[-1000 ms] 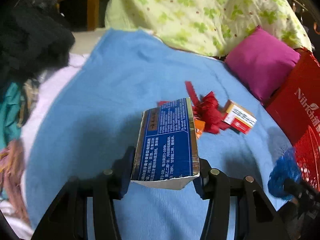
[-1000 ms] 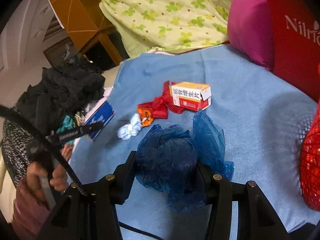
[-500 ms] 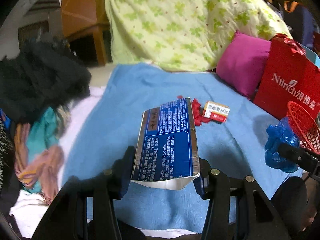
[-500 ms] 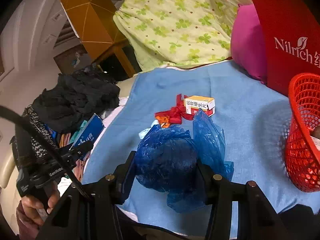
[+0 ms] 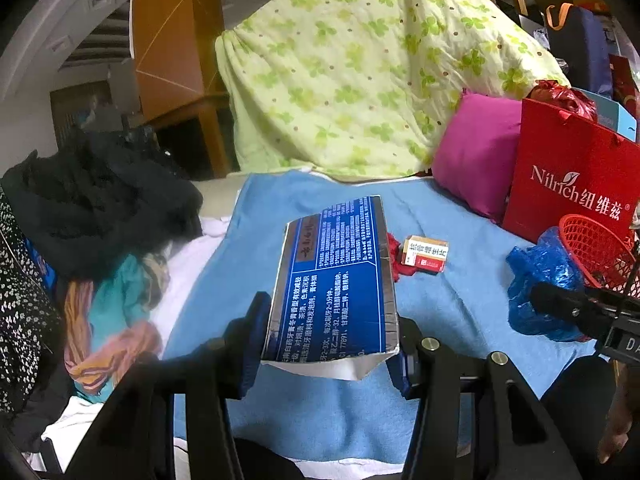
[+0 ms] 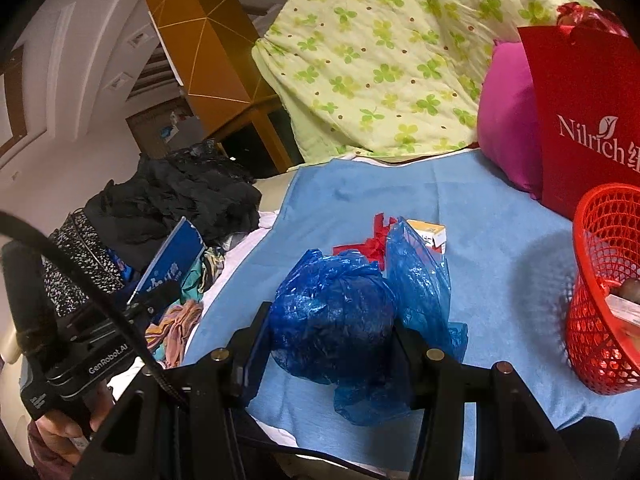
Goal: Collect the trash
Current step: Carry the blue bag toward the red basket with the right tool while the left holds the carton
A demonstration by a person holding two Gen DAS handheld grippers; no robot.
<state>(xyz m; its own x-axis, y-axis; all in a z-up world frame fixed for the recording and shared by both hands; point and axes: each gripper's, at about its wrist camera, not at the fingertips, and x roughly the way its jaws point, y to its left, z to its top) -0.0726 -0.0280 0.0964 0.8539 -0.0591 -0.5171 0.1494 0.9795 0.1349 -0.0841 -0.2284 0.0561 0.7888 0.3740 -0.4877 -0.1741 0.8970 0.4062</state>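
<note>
**Inspector:** Left wrist view first. What is in the left gripper [image 5: 326, 334]?

**Assistant:** Its jaws are clamped on a flattened blue carton [image 5: 334, 284] with silver edges, held above the blue blanket [image 5: 304, 200]. The panel carries dense white Chinese print, too small to transcribe. Beyond it, on the blanket, lies a small yellow and red box [image 5: 425, 254] with Chinese lettering, touching a red wrapper [image 5: 394, 258].

**Inspector:** Any legible branding?

**Assistant:** The red paper bag [image 5: 568, 184] reads "Nilrich" followed by Chinese characters. The red mesh basket [image 5: 592, 244] stands just in front of it. The right gripper enters from the right edge with the blue plastic bag [image 5: 538, 280]. Only this view shows the full bag lettering.

**Inspector:** Right wrist view.

**Assistant:** The right gripper [image 6: 332, 354] is closed on the crumpled blue plastic bag [image 6: 340, 320], a loose flap standing beside it. The bag partly hides the small box [image 6: 430, 234] and red wrapper [image 6: 370, 244]. The paper bag [image 6: 584, 100] shows "Nilrich" cut off at the edge.

**Inspector:** Anything exclusive here?

**Assistant:** The left device's body marked "GenRobot.AI", a hand [image 6: 60, 432] gripping it, the blue carton [image 6: 170, 262] seen from behind, and items lying inside the basket [image 6: 600, 280], which I cannot identify.
</note>
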